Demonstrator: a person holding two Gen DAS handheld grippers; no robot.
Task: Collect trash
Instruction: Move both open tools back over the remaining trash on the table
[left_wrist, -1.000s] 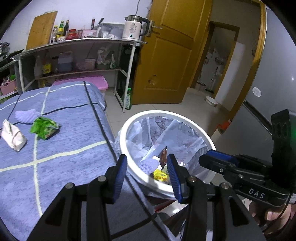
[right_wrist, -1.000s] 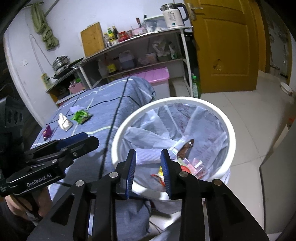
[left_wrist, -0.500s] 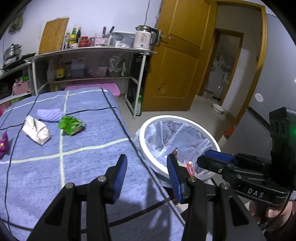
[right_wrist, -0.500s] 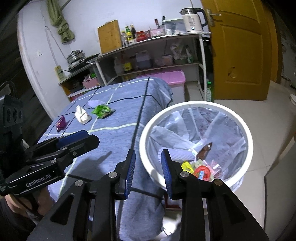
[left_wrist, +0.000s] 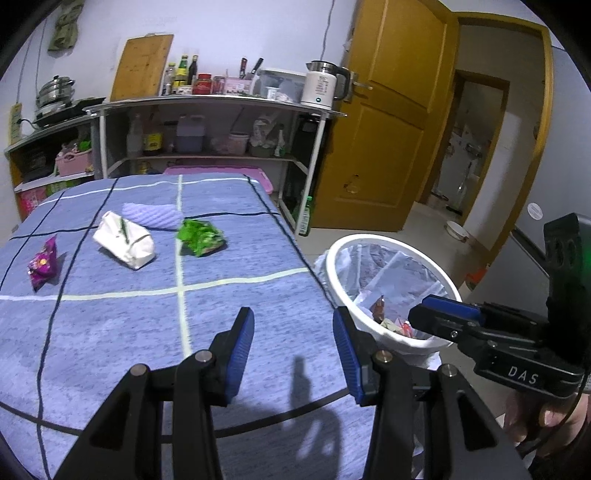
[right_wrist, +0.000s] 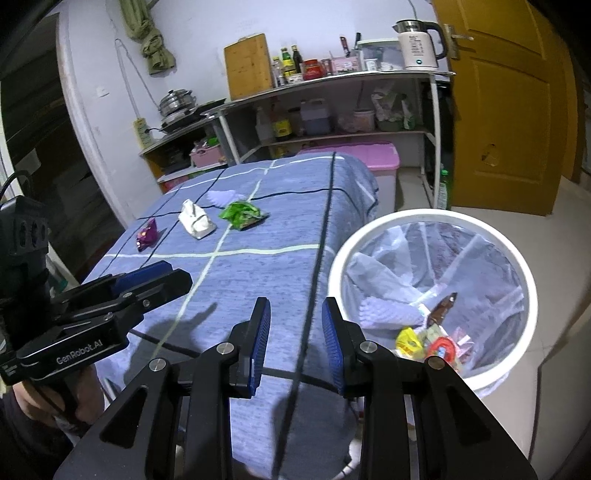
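A green wrapper (left_wrist: 200, 236) (right_wrist: 242, 214), a white crumpled packet (left_wrist: 124, 244) (right_wrist: 196, 220), a purple wrapper (left_wrist: 43, 262) (right_wrist: 147, 233) and a lilac tissue (left_wrist: 152, 215) (right_wrist: 222, 196) lie on the blue checked tablecloth (left_wrist: 147, 314). A white bin (left_wrist: 343, 258) (right_wrist: 524, 288) with a liner stands right of the table and holds several wrappers. My left gripper (left_wrist: 293, 343) is open and empty above the table's near right part. My right gripper (right_wrist: 295, 332) is open and empty over the table edge beside the bin.
A metal shelf rack (left_wrist: 207, 107) with bottles, a kettle (left_wrist: 321, 86) and a cutting board stands behind the table. A pink storage box (right_wrist: 369, 155) sits under it. A yellow door (left_wrist: 384, 122) is at the right. The bin stands on the tiled floor (right_wrist: 554, 229).
Both grippers have drawn back from above the bin and swung left toward the table. The trash on the cloth now lies nearer the middle of both views.
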